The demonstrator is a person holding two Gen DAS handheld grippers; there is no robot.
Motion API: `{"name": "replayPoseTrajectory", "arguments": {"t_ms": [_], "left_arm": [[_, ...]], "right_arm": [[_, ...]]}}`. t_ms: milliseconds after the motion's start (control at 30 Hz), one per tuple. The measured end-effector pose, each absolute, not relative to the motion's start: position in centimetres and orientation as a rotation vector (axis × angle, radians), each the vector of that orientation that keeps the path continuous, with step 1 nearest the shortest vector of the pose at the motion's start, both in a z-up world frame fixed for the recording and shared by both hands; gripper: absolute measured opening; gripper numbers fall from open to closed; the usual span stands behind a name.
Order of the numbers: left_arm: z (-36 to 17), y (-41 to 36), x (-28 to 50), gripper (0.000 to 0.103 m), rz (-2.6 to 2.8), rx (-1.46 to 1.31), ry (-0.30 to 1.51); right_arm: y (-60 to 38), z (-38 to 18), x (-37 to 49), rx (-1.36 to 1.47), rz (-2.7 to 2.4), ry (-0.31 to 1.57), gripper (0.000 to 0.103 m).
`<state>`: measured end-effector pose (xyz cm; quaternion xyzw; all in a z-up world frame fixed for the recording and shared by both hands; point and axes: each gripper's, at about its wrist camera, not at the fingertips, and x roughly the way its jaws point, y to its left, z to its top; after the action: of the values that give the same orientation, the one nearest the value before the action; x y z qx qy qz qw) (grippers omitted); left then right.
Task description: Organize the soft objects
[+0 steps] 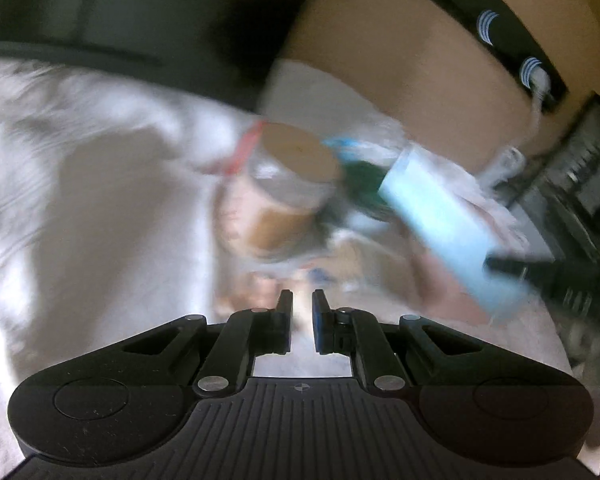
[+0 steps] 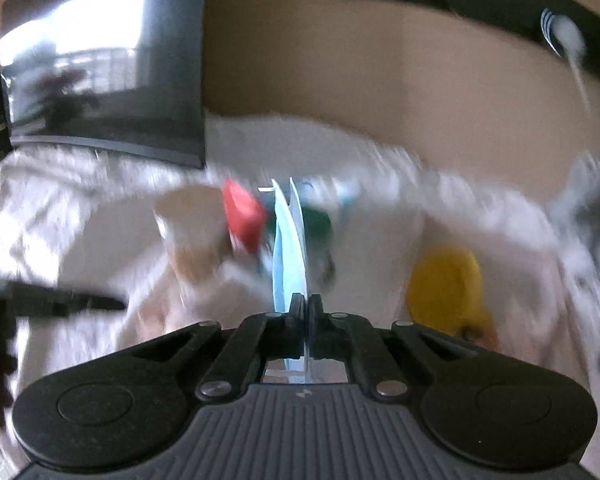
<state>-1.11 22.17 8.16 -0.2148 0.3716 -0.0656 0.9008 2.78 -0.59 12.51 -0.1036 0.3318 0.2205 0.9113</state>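
Both views are motion-blurred. My right gripper (image 2: 305,300) is shut on a light blue face mask (image 2: 286,240), held edge-on and upright above a white cloth-covered surface (image 2: 80,216). In the left wrist view the same mask (image 1: 440,216) shows as a pale blue rectangle at right, pinched by the right gripper (image 1: 500,266). My left gripper (image 1: 302,300) has its jaws a small gap apart with nothing between them, hovering just before a clear jar with a tan lid (image 1: 296,156).
A red object (image 2: 242,216), a green one (image 2: 318,220), a paper cup (image 2: 192,220) and a yellow round object (image 2: 446,280) lie on the cloth. A dark monitor (image 2: 104,64) stands at back left. A beige wall (image 2: 380,80) rises behind.
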Motion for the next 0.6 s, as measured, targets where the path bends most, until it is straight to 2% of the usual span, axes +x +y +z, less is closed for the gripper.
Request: {"name": "replayPoseTrajectory", "arguments": {"t_ms": [233, 467, 500, 567, 600], "left_arm": [[10.2, 14.2, 1.3, 0.011, -0.229, -0.151, 0.732], [8.0, 8.1, 3.4, 0.015, -0.217, 0.174, 0.753], [7.8, 7.7, 3.1, 0.017, -0.224, 0.206, 0.721], [7.5, 7.2, 2.8, 0.017, -0.222, 0.263, 0.708], [7.4, 7.1, 2.7, 0.017, -0.224, 0.271, 0.708]], "right_arm": [[-5.1, 5.4, -0.8, -0.231, 0.303, 0.833, 0.002], [-6.7, 3.3, -2.4, -0.179, 0.266, 0.822, 0.004], [-6.8, 3.1, -2.4, -0.174, 0.263, 0.817, 0.007], [-6.9, 2.8, -2.5, -0.173, 0.259, 0.816, 0.021], [-6.9, 2.6, -2.6, -0.175, 0.26, 0.81, 0.033]]}}
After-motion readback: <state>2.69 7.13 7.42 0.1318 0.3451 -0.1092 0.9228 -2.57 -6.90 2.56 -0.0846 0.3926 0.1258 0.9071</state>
